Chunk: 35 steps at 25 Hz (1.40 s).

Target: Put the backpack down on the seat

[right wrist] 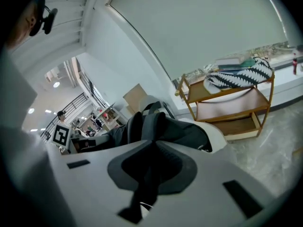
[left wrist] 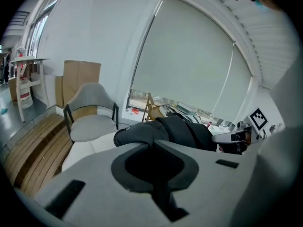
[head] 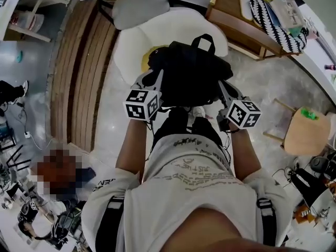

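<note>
A black backpack (head: 189, 72) hangs between my two grippers, over the front of a white cushioned seat (head: 131, 46). I cannot tell whether it rests on the seat. My left gripper (head: 157, 82) is shut on the bag's left side, with dark fabric (left wrist: 165, 131) running into its closed jaws (left wrist: 154, 145). My right gripper (head: 223, 91) is shut on the bag's right side. In the right gripper view a black strap (right wrist: 142, 188) passes down between its jaws (right wrist: 151, 148), and the backpack (right wrist: 161, 126) bulks just beyond. The top carry loop (head: 203, 40) stands free.
A grey chair (head: 142, 7) stands behind the white seat. A wooden shelf unit (head: 247, 20) with a striped cloth is at the right and a slatted wooden bench (head: 79, 72) at the left. A small round stool (head: 307, 133) is on the floor at right. Something yellow (head: 147, 56) lies under the bag.
</note>
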Motion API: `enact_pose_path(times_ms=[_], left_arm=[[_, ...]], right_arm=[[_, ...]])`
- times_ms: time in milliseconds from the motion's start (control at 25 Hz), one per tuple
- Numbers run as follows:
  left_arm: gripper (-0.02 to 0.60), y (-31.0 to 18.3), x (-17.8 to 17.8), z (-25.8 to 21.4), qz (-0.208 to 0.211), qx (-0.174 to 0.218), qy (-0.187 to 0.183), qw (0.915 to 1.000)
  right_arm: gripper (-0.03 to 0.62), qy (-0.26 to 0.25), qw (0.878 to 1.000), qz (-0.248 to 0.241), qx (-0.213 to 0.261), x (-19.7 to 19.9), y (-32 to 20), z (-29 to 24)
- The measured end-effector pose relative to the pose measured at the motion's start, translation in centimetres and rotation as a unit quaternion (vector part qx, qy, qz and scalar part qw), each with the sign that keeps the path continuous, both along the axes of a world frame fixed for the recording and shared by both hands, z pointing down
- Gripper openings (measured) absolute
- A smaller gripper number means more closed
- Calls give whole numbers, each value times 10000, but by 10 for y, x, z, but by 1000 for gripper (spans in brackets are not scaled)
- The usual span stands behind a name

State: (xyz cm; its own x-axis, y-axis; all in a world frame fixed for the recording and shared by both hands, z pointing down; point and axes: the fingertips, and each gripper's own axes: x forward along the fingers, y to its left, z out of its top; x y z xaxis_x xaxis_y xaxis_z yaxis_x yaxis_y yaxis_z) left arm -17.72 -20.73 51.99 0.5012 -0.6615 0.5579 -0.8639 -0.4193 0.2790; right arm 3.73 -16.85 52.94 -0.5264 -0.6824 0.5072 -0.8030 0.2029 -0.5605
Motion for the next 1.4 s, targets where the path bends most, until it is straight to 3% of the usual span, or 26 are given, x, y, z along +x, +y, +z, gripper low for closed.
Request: enact_pose_path(times_ms=[320, 520, 720, 920, 1200, 1320, 1400], left_arm=[[26, -33, 17, 84, 854, -694, -188, 9937], [28, -50, 32, 145, 1388, -987, -476, 9842], [28, -56, 47, 213, 1947, -1374, -643, 9691], [28, -61, 59, 267, 1997, -1921, -637, 9587], [28, -48, 66, 336, 2434, -2111, -1096, 9403], [28, -47, 58, 360, 2545, -2062, -1343, 9352], [28, -51, 49, 375, 2404, -2087, -1425, 9372]], right_arm=[[40, 16, 9957, 485, -783, 6, 3, 86], [37, 216, 9902, 568, -1258, 13, 10, 147], [37, 360, 9794, 863, -1791, 22, 20, 209], [37, 490, 9691, 1192, -2103, 42, 16, 261], [37, 823, 9447, 1351, -2874, 63, 39, 332], [37, 844, 9439, 1235, -2944, 60, 42, 353], [37, 879, 9473, 1055, -2894, 56, 37, 361]])
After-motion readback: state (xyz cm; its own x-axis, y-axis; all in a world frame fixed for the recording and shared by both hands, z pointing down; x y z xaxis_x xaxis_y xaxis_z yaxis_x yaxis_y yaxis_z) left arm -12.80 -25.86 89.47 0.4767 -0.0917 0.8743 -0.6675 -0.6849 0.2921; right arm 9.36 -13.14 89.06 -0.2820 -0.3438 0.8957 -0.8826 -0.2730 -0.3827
